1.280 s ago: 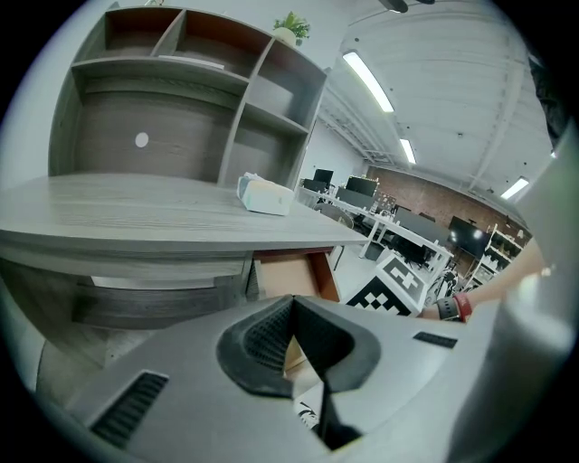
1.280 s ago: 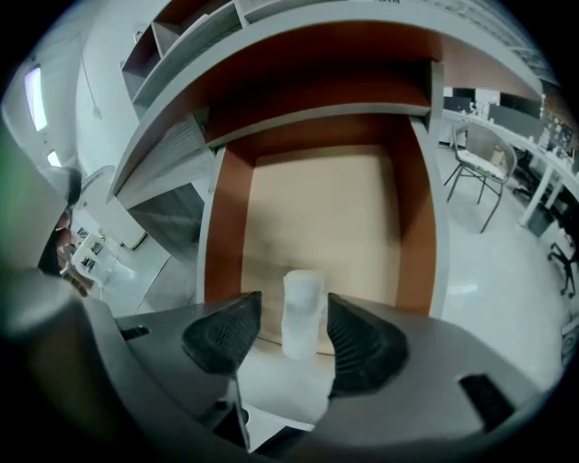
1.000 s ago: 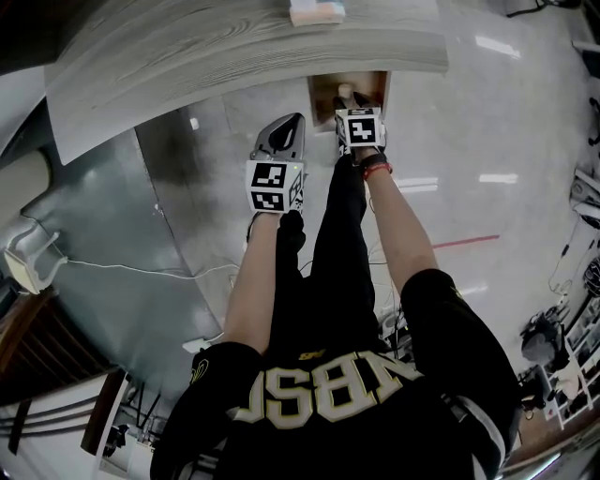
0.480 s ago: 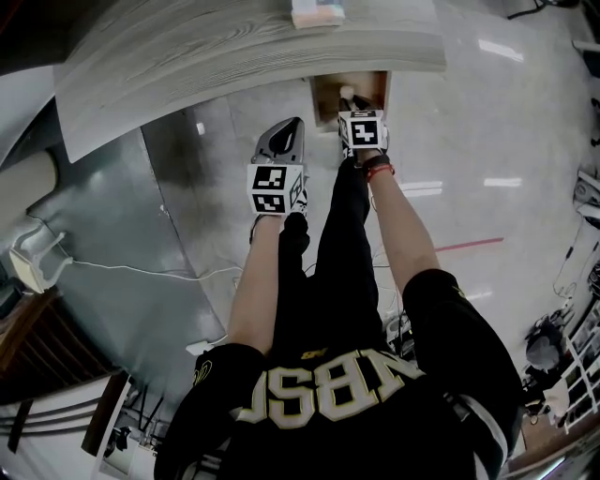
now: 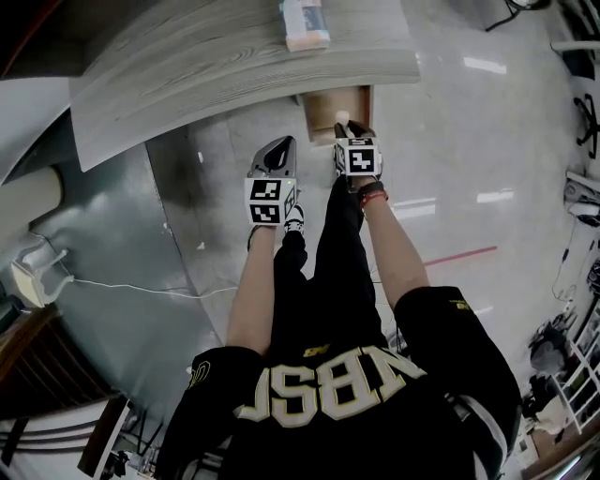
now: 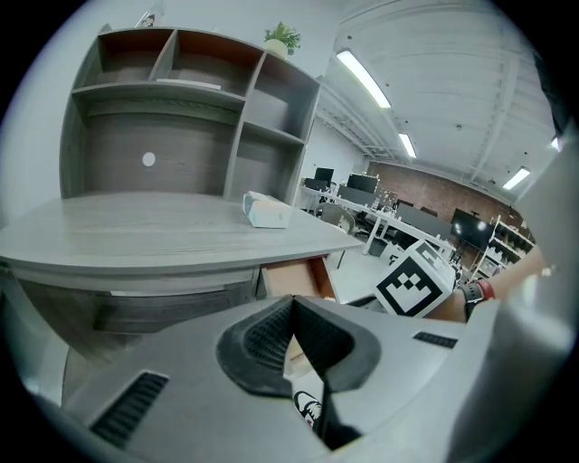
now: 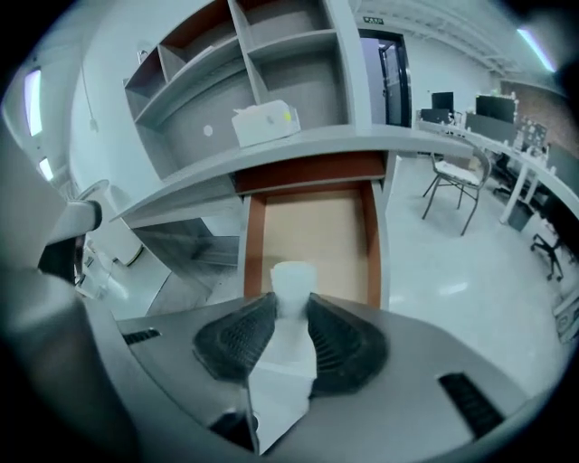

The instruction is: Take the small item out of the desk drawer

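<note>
One grey wood-grain bench (image 5: pixel 234 70) spans the top of the head view, its left end cut off, with a pale box (image 5: pixel 305 23) on top. Below its edge, the open drawer (image 7: pixel 317 231) is half hidden. The left gripper (image 6: pixel 293 300) hangs nearby, jaws together on nothing. The right gripper (image 7: pixel 291 306) has its jaws clamped on the small white item (image 7: pixel 292 276) at the drawer's near end. The item's lower part is blurred, and whether it touches the drawer floor cannot be told.

White item (image 7: pixel 291 280), tan drawer (image 7: pixel 317 226), grey woodgrain desk (image 5: pixel 234 56), seemingly whitish box (image 7: pixel 264 122).
</note>
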{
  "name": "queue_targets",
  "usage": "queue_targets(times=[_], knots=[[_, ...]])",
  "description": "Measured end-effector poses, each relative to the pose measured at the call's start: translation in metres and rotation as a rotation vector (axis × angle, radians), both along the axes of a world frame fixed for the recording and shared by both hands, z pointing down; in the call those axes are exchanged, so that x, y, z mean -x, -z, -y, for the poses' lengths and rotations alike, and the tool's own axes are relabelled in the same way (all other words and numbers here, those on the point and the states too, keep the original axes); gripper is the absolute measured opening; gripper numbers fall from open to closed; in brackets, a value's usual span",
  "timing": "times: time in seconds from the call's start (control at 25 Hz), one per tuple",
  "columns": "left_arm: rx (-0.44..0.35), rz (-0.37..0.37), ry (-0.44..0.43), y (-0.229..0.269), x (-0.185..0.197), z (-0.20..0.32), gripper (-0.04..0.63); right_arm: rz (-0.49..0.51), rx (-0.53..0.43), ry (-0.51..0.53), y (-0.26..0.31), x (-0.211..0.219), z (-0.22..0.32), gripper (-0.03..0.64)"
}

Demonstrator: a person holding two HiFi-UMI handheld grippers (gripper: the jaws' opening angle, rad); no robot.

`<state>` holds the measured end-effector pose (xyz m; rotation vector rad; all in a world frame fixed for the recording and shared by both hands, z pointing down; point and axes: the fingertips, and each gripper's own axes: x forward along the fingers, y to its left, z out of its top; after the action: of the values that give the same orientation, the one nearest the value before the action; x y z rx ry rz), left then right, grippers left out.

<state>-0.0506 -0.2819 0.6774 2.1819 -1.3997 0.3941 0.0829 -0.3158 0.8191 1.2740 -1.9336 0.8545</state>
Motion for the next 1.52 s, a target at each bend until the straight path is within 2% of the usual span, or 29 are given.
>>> queue_targets(times=[0.44,0.76,1.08,1.52], knots=[[-0.032,0.016,-0.037,0.052,0.008,-0.011,0.014,-0.016,-0.11,-0.059,0.085,-0.01,-0.025,0.12],[-0.078,-0.033,0.019,0.09,0.026,-0.013,0.015,-0.016,-0.22,-0.087,0.149,-0.008,-0.038,0.12],[-0.173,0.016,-0.017,0.136,0.035,-0.022,0.014,0.018,-0.334,-0.15,0.215,-0.012,-0.051,0.12],[-0.288,0.017,-0.046,0.194,0.038,-0.042,0.014,0.041,-0.527,-0.176,0.311,-0.007,-0.075,0.12]])
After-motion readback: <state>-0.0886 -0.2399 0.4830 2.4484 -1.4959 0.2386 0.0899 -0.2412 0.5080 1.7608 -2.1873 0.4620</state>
